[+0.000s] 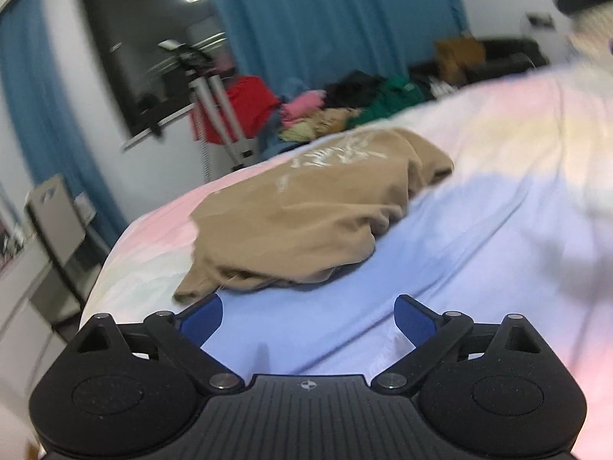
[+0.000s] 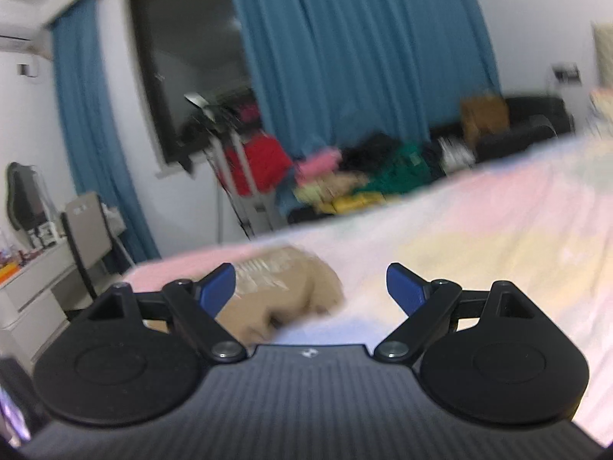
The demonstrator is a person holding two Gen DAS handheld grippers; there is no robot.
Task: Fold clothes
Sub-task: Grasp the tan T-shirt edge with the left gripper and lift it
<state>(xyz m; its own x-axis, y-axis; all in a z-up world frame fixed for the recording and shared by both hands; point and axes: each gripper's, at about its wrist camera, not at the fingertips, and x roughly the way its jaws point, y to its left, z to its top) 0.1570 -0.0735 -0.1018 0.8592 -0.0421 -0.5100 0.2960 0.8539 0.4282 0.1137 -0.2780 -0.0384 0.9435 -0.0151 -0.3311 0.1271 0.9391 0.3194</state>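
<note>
Closest in the left wrist view, the left gripper (image 1: 308, 320) hovers low over a bed, its blue-padded fingers (image 1: 203, 322) spread wide with nothing between them. Just beyond the fingertips lies a tan shirt (image 1: 306, 211), crumpled in a loose heap with pale lettering on its upper side. It rests on a pastel bedsheet (image 1: 479, 230) banded in blue, pink and yellow.

In the blurred right wrist view, the right gripper (image 2: 310, 289) is also held with its fingers wide apart and empty. The same shirt (image 2: 283, 295) sits ahead and slightly left of it, partly hidden behind the left finger; the sheet (image 2: 479, 245) stretches off to the right.

Past the bed's far edge, a pile of mixed clothes (image 1: 345, 107) in pink, green, black and red sits below teal curtains (image 1: 325, 15) and a dark window (image 1: 153, 46).
</note>
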